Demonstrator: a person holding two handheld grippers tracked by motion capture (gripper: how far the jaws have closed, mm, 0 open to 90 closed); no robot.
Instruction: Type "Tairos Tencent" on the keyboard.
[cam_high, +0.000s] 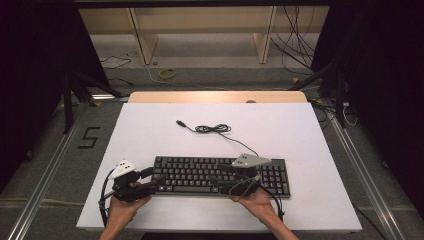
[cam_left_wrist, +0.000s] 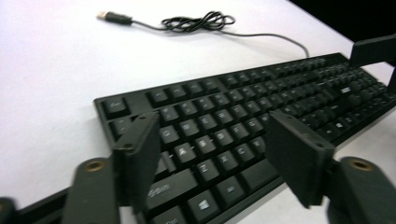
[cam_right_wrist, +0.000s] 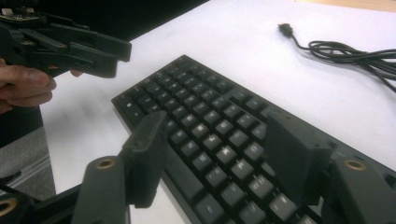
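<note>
- Left tongs (cam_left_wrist: 210, 158) apart, straddling keyboard (cam_high: 220, 175) near edge, likely for a lift.
- Right tongs (cam_right_wrist: 215, 158) apart over keys, gripping nothing, seemingly for the same.

Two black grippers were seen, the left gripper (cam_high: 150, 182) and the right gripper (cam_high: 227, 180), each topped by a pale grey three-cornered plate and trailed by a looping black cable. In the gripper views, flat, rectangular black jaws were shown, mounted on rounded arms, each set with a brass-coloured screw socket. The forearms were seen bare, without sleeves.
</note>
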